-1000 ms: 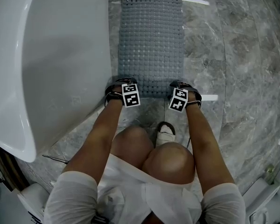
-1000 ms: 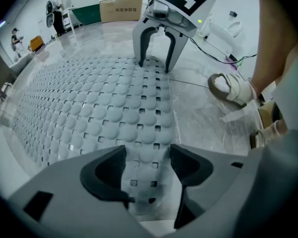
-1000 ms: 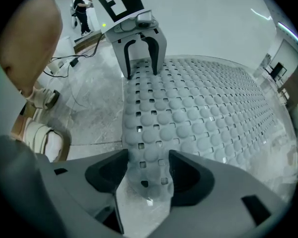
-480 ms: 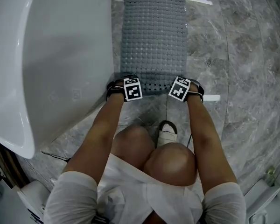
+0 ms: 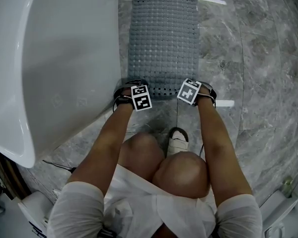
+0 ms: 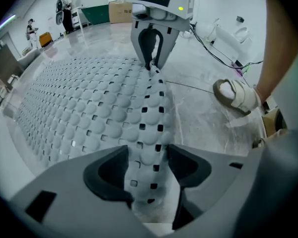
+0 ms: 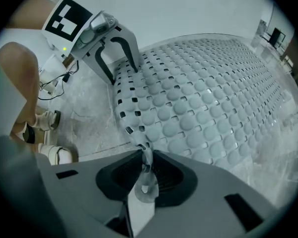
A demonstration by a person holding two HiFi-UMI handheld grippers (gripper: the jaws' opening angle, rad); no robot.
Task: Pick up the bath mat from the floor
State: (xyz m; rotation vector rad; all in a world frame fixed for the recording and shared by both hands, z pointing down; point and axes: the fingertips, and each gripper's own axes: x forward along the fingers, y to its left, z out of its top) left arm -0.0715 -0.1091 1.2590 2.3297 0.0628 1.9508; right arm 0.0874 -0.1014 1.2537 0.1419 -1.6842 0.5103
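Pinching bath mat, left gripper & right gripper jaws just closing, hid in head view

The bath mat looks like soft, matt grey rubber. Its surface is covered in rounded bumps with small square holes between them, and it folds limply where its near edge is pinched. The floor is polished grey veined stone with a glossy sheen. The bathtub is smooth, glossy white.
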